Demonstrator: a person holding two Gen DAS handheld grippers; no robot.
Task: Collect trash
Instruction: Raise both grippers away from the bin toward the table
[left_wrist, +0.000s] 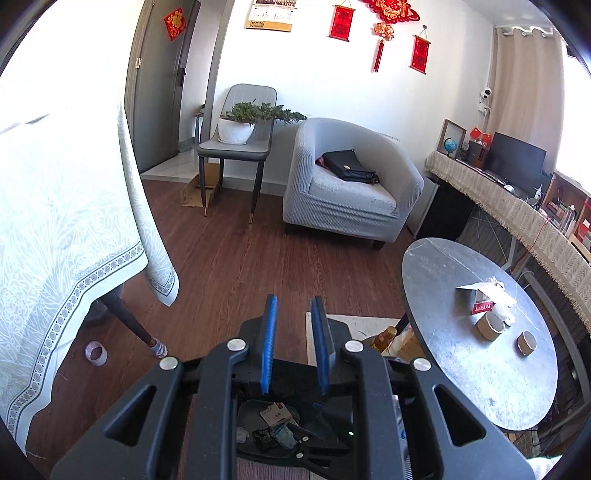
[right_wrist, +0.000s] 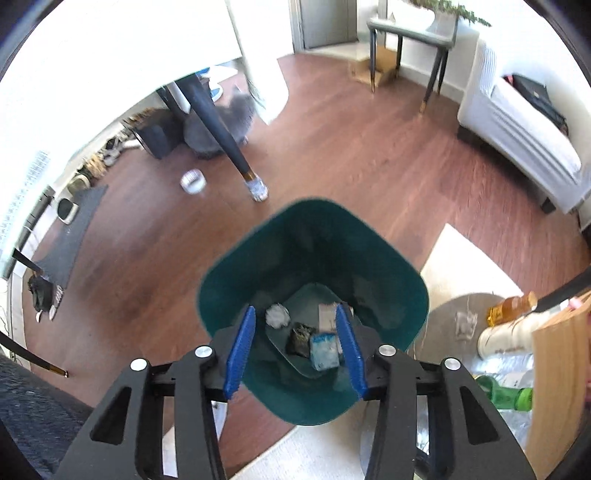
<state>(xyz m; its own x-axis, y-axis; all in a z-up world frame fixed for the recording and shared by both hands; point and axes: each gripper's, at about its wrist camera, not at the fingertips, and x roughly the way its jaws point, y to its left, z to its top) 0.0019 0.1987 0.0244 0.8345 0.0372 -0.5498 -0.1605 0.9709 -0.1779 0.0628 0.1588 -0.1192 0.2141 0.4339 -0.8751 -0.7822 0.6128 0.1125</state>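
Note:
A dark green trash bin (right_wrist: 384, 266) stands on the wood floor. In it lie a crumpled white paper ball (right_wrist: 277, 316), a dark wrapper (right_wrist: 300, 338), a light blue packet (right_wrist: 324, 350) and a white card (right_wrist: 327, 314). My right gripper (right_wrist: 295, 317) hangs open and empty just above the bin's mouth. My left gripper (left_wrist: 294, 308) is open and empty, held above the floor; the bin and its trash (left_wrist: 273, 428) show below it. On the round dark table (left_wrist: 461, 369) sit a torn white-and-red box (left_wrist: 487, 297) and two tape rolls (left_wrist: 491, 325).
A table with a white cloth (left_wrist: 55, 229) and dark leg (right_wrist: 225, 133) stands left, a tape roll (right_wrist: 192, 181) on the floor near it. A grey armchair (left_wrist: 354, 184) and chair with plant (left_wrist: 236, 140) stand at the back. Bottles (right_wrist: 509, 306) lie at the right.

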